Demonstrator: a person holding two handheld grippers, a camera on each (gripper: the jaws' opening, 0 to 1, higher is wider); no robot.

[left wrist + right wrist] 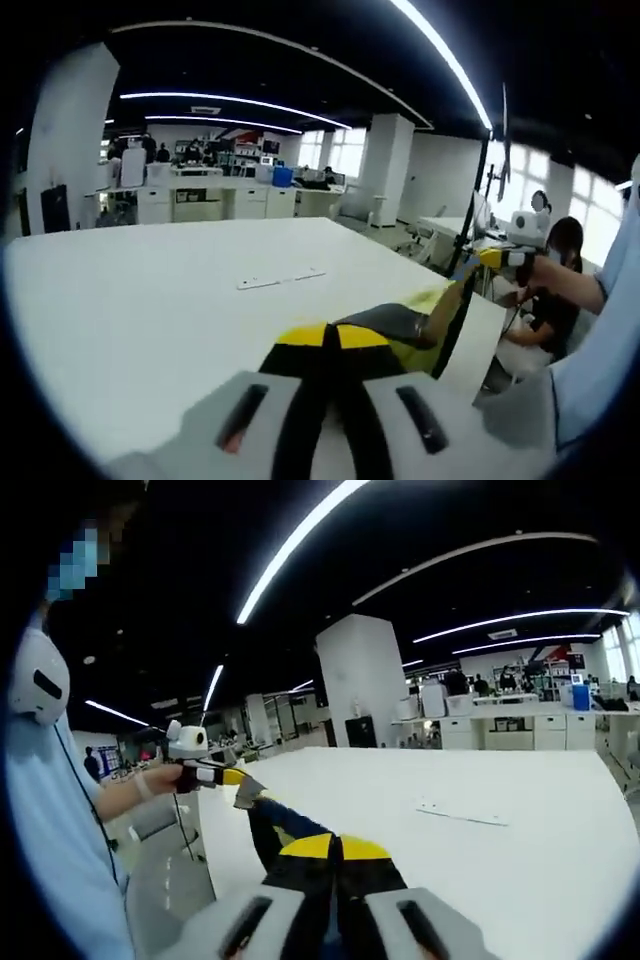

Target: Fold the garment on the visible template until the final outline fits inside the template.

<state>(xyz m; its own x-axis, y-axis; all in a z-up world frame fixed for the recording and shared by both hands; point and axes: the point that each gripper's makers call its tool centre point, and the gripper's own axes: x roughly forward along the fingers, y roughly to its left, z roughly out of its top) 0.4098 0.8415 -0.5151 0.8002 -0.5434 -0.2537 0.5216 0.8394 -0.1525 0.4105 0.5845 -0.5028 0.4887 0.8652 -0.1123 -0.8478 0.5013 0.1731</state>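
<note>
Left gripper (330, 340): in the left gripper view its yellow-tipped jaws stand pressed together on a fold of the garment (400, 325); in the right gripper view it is held out in the person's hand (160, 778), with cloth hanging from its tip.
Right gripper (335, 848): jaws closed tight on the other end of the cloth; the left gripper view shows it at the right side, past the table's corner.
Garment: dark grey and black with yellow-green patches, stretched in the air between the two grippers near the table's near corner — not laid flat.
Template: cannot tell; no outline shows on the table (150, 300). The thin pale strip (280, 280) lying on the top may be a marker, but it is too small to judge.
Progress: early, by my reading — the cloth is lifted and pulled taut, no fold is set down yet, and nothing fits an outline.
Left to do: lay it on the table, fold it inward, check the edges against the template.
Surface: a wide, plain white tabletop, smooth and matte.
Room: a large open office with dark ceiling, long light strips, white pillars, desks and cabinets along the far wall — another person sits at the right of the left gripper view.
</note>
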